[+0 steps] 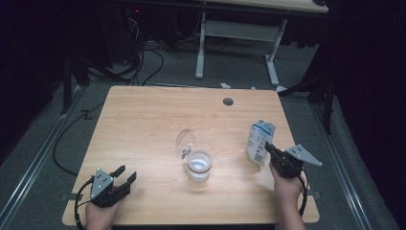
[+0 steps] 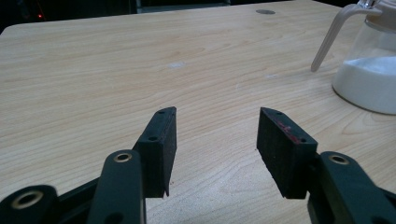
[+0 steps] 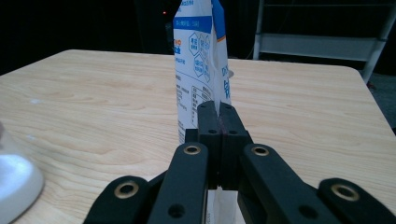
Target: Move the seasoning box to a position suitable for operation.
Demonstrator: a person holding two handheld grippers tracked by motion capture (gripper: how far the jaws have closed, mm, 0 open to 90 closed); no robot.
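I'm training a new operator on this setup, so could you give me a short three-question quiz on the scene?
1. True or false: the left gripper holds something.
2. What does the right gripper pinch? A) glass jar B) white-and-blue pouch C) cable
3. What fills the bottom of the glass jar, whose lid stands open?

Key: 1. False, its jaws stand open over the table. 2. B, the pouch. 3. White powder.

Overhead plus two low tabletop point(image 1: 143, 124) close-ups
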